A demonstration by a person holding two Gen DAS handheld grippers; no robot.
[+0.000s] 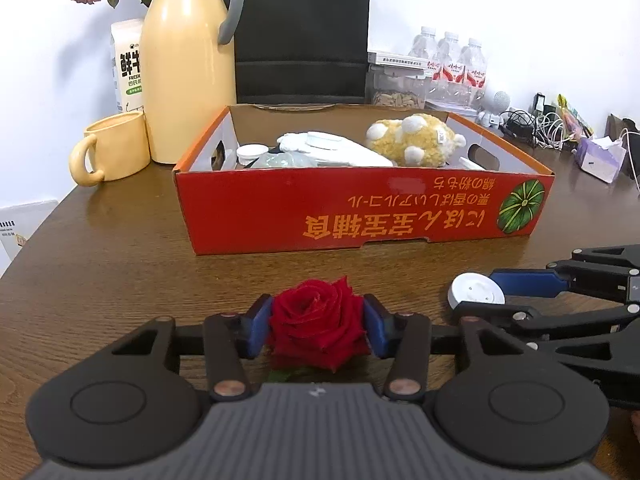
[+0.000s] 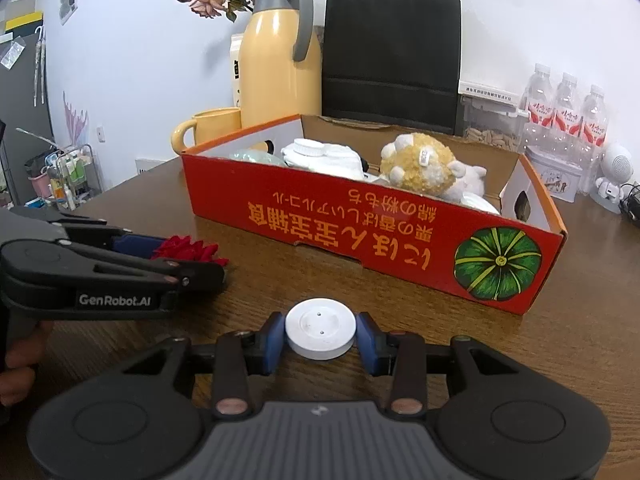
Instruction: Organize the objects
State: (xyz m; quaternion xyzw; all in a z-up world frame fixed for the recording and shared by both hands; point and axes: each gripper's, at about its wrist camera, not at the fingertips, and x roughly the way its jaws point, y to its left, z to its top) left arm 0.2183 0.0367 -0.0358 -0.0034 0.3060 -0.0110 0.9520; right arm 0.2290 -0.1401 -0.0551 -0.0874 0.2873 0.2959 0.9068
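A red rose (image 1: 320, 322) lies on the near part of the wooden table (image 1: 120, 264), clamped between the blue pads of the left gripper (image 1: 318, 330), which press against its petals on both sides. Just to its right, a white round disc (image 2: 320, 328) rests flat on the table with the right gripper (image 2: 320, 338) closed on it, pads touching its rim.

The left wrist view shows the rose head-on and the disc only from the side; the right wrist view shows the disc's top with two small dots, and the rose only as a red edge behind the left gripper's finger. That view also shows part of a hand (image 2: 16, 364) at the left edge, and shelving far left.

Beyond both stands a red cardboard box (image 1: 360, 216), open-topped, printed with yellow characters and a green squash. Inside it lie a yellow plush toy (image 1: 416, 140) at the right, a white glove (image 1: 332, 150) in the middle, and a small white cup (image 1: 252, 154) at the left.

Behind the box on the left stand a yellow mug (image 1: 116, 152) and a yellow thermos jug (image 1: 188, 64); a black paper bag (image 2: 392, 52) is behind its centre, water bottles (image 2: 566, 108) far right.
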